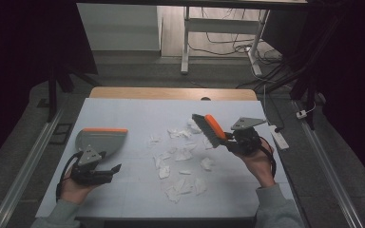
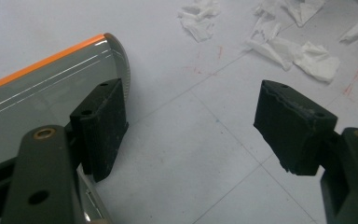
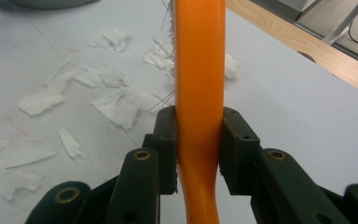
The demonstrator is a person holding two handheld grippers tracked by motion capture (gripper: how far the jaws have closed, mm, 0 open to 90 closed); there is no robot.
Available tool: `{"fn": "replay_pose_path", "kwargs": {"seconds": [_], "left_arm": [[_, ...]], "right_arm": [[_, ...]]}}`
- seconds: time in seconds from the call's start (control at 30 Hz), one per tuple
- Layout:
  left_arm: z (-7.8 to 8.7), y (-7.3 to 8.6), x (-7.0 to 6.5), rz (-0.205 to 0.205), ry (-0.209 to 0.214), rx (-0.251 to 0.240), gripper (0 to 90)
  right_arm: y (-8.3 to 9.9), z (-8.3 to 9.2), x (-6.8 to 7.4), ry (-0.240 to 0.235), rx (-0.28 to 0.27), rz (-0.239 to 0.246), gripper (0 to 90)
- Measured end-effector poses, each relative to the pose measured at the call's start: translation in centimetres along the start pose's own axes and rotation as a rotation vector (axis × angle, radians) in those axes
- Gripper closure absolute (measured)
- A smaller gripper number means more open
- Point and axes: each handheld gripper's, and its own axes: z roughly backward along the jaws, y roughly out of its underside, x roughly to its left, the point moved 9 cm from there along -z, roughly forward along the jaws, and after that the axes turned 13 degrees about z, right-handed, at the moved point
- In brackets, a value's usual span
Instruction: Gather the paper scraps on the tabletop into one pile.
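right tongs (image 3: 199,149) clamp the orange brush handle (image 3: 199,70), while left tongs (image 2: 191,126) gape wide beside the dustpan (image 2: 42,98).

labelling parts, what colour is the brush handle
Orange; the brush handle shows best in the right gripper view.

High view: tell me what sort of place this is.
Probably a lab or workshop set up for recording: a white-covered table edged by dark curtains, loose cables on the floor behind, and a power strip.

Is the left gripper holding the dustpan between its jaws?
No, the left gripper has its jaws wide apart over bare table, and the dustpan lies outside them, next to one jaw.
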Motion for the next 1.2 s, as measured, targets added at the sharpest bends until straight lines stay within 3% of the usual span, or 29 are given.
{"fn": "replay_pose_path", "kwargs": {"seconds": [0.2, 0.53, 0.77, 0.97, 1.2], "left_arm": [[-0.2, 0.1, 0.3, 0.013, 0.013, 0.003, 25.7], [-0.4, 0.5, 0.6, 0.009, 0.026, 0.007, 25.8], [-0.6, 0.8, 0.6, 0.006, 0.038, 0.01, 25.8], [-0.8, 1.0, 0.7, 0.007, 0.042, 0.015, 25.8], [-0.8, 1.0, 0.8, 0.01, 0.038, 0.011, 25.8]], "right_arm": [[-0.3, -1.1, -1.6, 0.012, 0.047, -0.03, 69.6], [-1.1, -6.1, -6.5, 0.019, 0.295, -0.004, 69.5], [-1.2, -9.7, -8.2, 0.008, 0.47, 0.026, 69.6], [-1.5, -11.9, -8.9, 0.012, 0.534, 0.069, 69.6], [-1.6, -13.6, -9.1, 0.001, 0.555, 0.096, 69.7]]}}
